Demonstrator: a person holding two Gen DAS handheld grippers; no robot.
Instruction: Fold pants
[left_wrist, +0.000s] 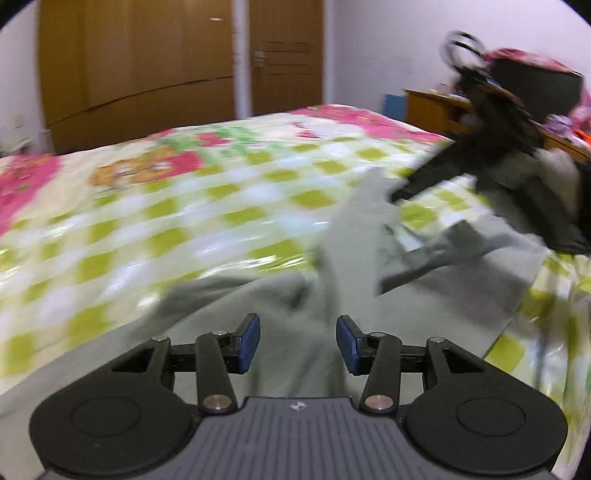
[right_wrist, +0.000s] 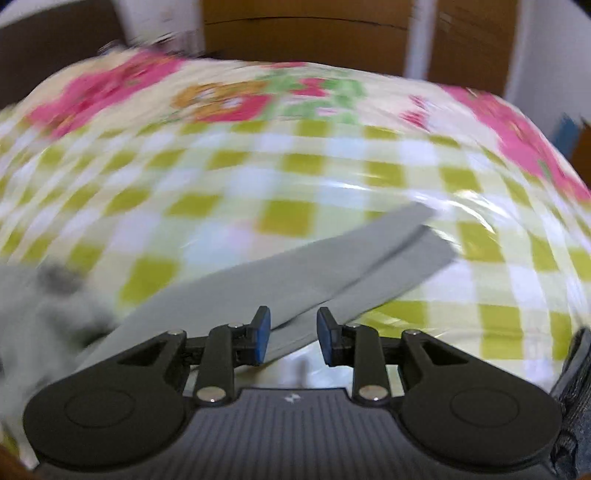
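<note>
Grey cloth, soft and matte, is what both cameras look onto: the pants (left_wrist: 280, 295) lie on a bed (left_wrist: 147, 206) under a glossy, plastic-looking cover checked in lime green and white, with pink flowers and an orange cartoon figure toward the far end. Both pictures are smeared with blur.

The left wrist view shows the pants bunched into ridges and folds right under the left gripper (left_wrist: 298, 341), whose blue-padded fingers stand apart with cloth below the gap; the blur does not settle whether the pads touch it. Only this view shows the right gripper (left_wrist: 397, 195) from outside, a dark shape reaching in from the right above the pants, and a wooden desk (left_wrist: 436, 107) behind it.

The right wrist view shows a pant leg (right_wrist: 295, 273) lying flat as a long straight strip with a square end, running diagonally across the cover. Here the fingers are parted and clamp nothing. Brown wooden wardrobe doors (right_wrist: 306, 37) close off the background.
</note>
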